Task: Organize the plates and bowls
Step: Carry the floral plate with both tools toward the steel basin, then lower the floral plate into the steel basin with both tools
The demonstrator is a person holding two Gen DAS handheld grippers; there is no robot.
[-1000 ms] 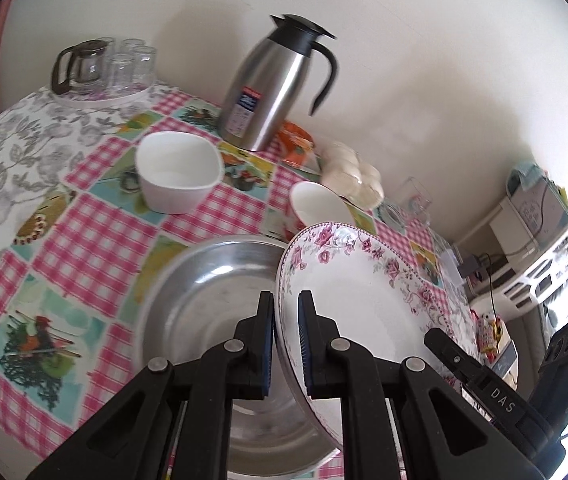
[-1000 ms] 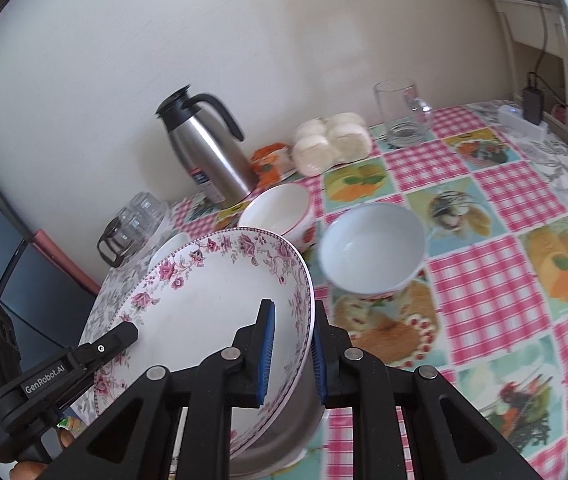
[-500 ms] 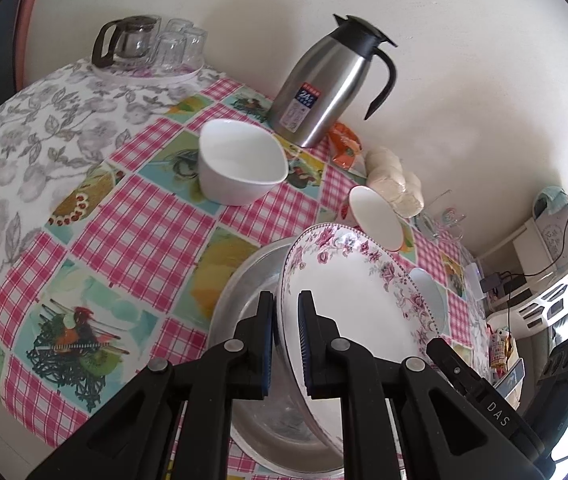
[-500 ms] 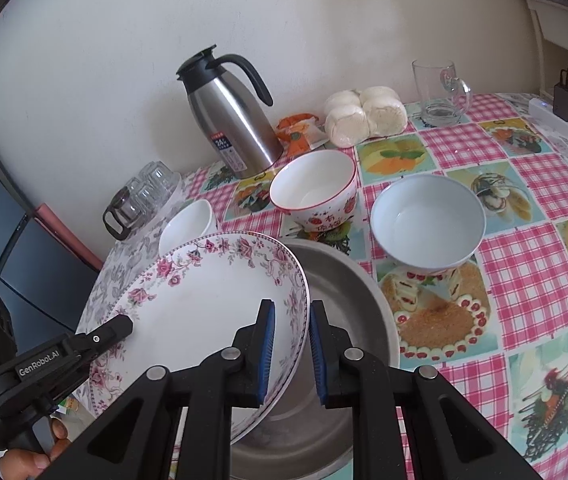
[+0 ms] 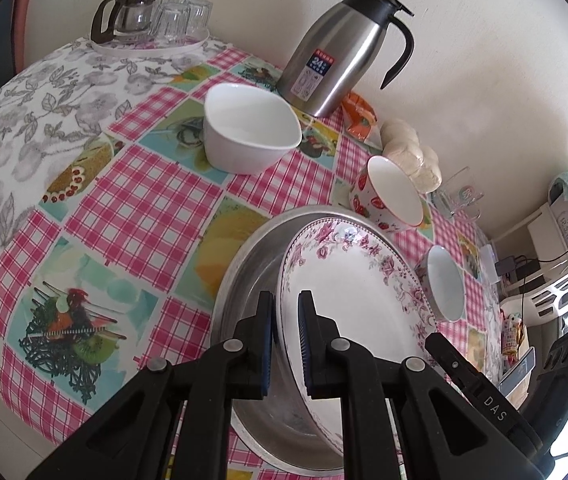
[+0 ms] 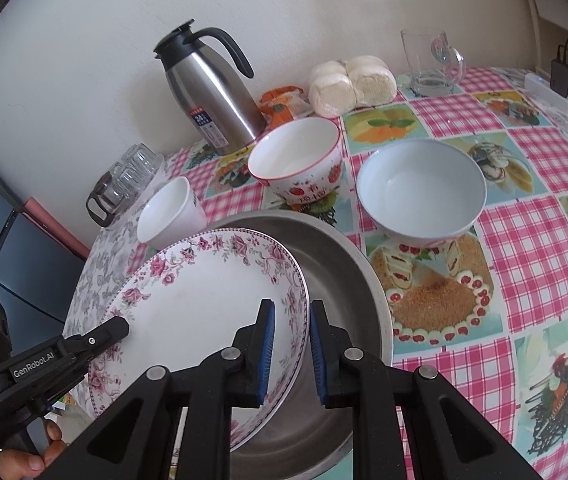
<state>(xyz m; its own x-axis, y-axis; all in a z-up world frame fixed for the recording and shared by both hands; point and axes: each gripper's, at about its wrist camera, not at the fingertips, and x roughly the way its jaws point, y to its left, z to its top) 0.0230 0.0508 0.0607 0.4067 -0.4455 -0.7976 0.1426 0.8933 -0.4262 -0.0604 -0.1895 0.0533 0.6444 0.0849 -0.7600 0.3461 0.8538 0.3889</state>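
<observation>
Tongs in both my hands, left gripper [image 5: 285, 336] and right gripper [image 6: 291, 350], hold the tilted floral plate [image 6: 204, 304] by opposite rims above the steel basin [image 6: 339, 280].

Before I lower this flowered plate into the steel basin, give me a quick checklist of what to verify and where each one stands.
1. Left gripper clamped on the flowered plate rim: ok.
2. Right gripper clamped on the opposite rim: ok.
3. Plate over the steel basin: ok, tilted, its lower edge inside the basin.
4. Basin free of other dishes: ok for the visible part; under the plate, cannot tell.
5. Strawberry bowl and pale blue bowl clear of the basin: ok, both stand outside the rim.
6. Plate level before release: not ok.
</observation>
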